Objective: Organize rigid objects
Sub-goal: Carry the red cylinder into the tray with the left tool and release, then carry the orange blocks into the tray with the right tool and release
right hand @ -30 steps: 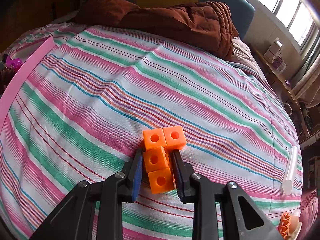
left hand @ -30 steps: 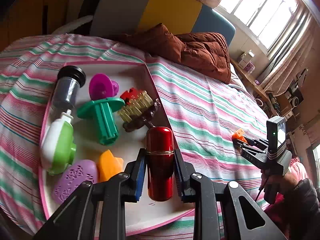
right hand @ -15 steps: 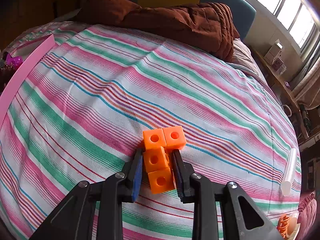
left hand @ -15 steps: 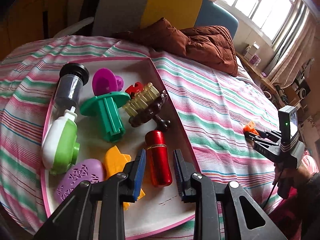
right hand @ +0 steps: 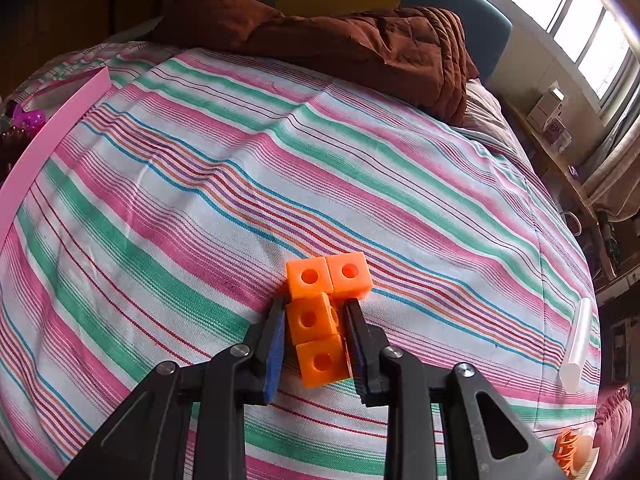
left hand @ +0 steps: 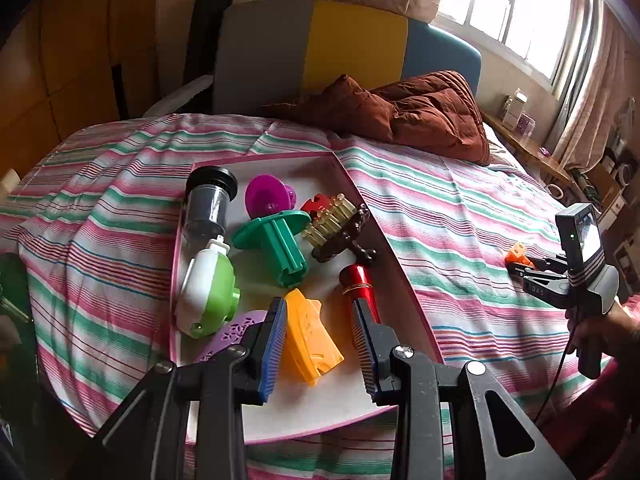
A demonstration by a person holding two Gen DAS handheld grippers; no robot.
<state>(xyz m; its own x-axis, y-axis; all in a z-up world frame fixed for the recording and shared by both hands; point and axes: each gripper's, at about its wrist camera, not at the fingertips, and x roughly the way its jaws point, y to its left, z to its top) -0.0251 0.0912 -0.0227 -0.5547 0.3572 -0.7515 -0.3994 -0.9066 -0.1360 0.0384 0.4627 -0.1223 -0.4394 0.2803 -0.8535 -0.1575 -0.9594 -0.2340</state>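
Red tube [left hand: 359, 287] was held by the left gripper [left hand: 325, 342] a second ago; now it lies loose in the pink tray [left hand: 400, 276], and the gripper has pulled back above it. Its jaws are opening, with nothing pinched between them. Next to the tube lie an orange piece [left hand: 310, 338], a green plunger [left hand: 280, 242] and a brown brush [left hand: 336, 228]. Over on the striped sheet [right hand: 200, 200], the right gripper [right hand: 314, 344] is clamped tight on the orange blocks [right hand: 320, 312] and has not moved.
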